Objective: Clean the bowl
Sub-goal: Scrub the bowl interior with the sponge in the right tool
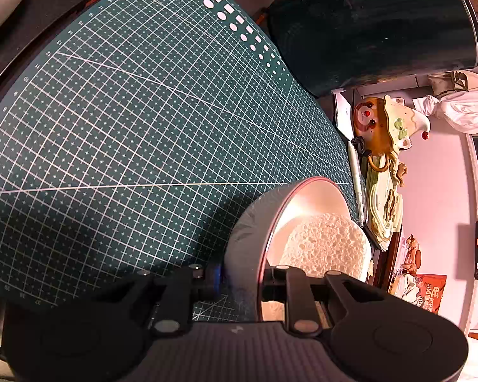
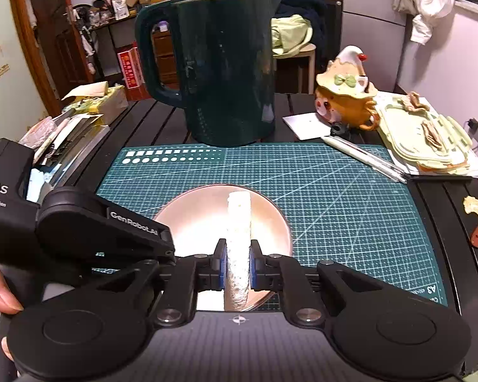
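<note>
A pale bowl (image 2: 191,219) with a grey outside (image 1: 248,238) rests on the green cutting mat (image 1: 127,127). My left gripper (image 1: 242,278) is shut on the bowl's rim, one finger outside the wall and one inside. In the right wrist view that left gripper (image 2: 165,248) reaches the bowl's left edge, held by a hand. My right gripper (image 2: 236,265) is shut on a white sponge (image 2: 238,232), which stands on edge inside the bowl. The sponge's porous face (image 1: 325,245) fills the bowl's inside in the left wrist view.
A dark green kettle (image 2: 220,73) stands behind the mat (image 2: 334,203). At the right lie a pen (image 2: 363,157), an orange figurine pot (image 2: 347,95) and a stack of pale cards (image 2: 430,140). Clutter and papers (image 2: 70,121) sit at the left.
</note>
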The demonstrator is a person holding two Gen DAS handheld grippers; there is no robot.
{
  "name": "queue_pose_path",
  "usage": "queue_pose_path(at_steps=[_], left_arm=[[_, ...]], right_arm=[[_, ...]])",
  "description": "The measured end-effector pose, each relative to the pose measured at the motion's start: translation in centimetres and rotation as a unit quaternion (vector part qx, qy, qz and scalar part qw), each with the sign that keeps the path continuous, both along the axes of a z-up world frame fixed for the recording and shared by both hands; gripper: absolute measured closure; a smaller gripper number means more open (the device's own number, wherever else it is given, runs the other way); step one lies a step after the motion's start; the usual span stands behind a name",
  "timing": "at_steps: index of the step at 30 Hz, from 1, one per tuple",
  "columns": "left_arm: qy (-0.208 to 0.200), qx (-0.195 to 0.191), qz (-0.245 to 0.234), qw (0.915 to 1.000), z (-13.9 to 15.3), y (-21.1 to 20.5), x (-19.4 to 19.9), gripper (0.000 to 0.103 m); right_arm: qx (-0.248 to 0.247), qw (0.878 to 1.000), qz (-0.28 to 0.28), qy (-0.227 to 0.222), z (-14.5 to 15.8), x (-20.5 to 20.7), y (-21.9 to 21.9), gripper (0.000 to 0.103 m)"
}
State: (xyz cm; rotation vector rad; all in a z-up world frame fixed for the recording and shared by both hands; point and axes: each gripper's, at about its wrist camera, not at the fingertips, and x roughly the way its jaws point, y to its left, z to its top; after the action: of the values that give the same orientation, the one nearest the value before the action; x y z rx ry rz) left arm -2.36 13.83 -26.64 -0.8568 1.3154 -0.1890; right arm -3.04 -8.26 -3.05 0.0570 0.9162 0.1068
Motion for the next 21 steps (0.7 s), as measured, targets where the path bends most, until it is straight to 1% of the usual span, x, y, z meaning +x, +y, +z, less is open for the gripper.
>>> queue_pose_path(at_steps=[1,3,6,12,13,14,17,19,21], left_arm=[[0.000,0.000,0.000,1.0000,1.1,-0.5,0.0,0.083],[0.001,-0.001,0.001,1.0000,0.9,-0.1,0.0,0.083],[0.001,-0.001,0.002,1.0000,2.2,-1.0,0.5,0.083],[0.001,-0.001,0.002,1.0000,1.3,-1.1,1.6,0.083],[0.001,-0.001,0.002,1.0000,2.5,-1.5,1.6,0.083],[0.001,-0.002,0.002,1.0000,2.8,-1.6,1.4,0.083],[0.001,-0.002,0.002,1.0000,2.3,-1.8,2.6,0.083],[0.001,-0.002,0.002,1.0000,3.0,-2.1,4.0,0.083],[0.001,-0.002,0.002,1.0000,2.8,-1.9,3.9,0.083]], right_arm=[[-0.008,1.000,0.000,-0.001,0.0,-0.1,0.2,0.091],[-0.014,1.000,0.001,-0.002,0.1,-0.1,0.3,0.091],[-0.015,1.000,0.003,-0.002,0.1,-0.2,0.4,0.091],[-0.009,1.000,0.009,0.000,0.2,-0.3,0.3,0.091],[-0.009,1.000,0.010,-0.001,0.2,-0.3,0.4,0.091],[-0.008,1.000,0.012,-0.002,0.2,-0.4,0.4,0.091],[0.000,1.000,0.017,-0.005,0.2,-0.6,0.5,0.091],[0.005,1.000,0.018,-0.004,0.2,-0.5,0.5,0.091],[0.009,1.000,0.019,-0.003,0.1,-0.5,0.4,0.091]])
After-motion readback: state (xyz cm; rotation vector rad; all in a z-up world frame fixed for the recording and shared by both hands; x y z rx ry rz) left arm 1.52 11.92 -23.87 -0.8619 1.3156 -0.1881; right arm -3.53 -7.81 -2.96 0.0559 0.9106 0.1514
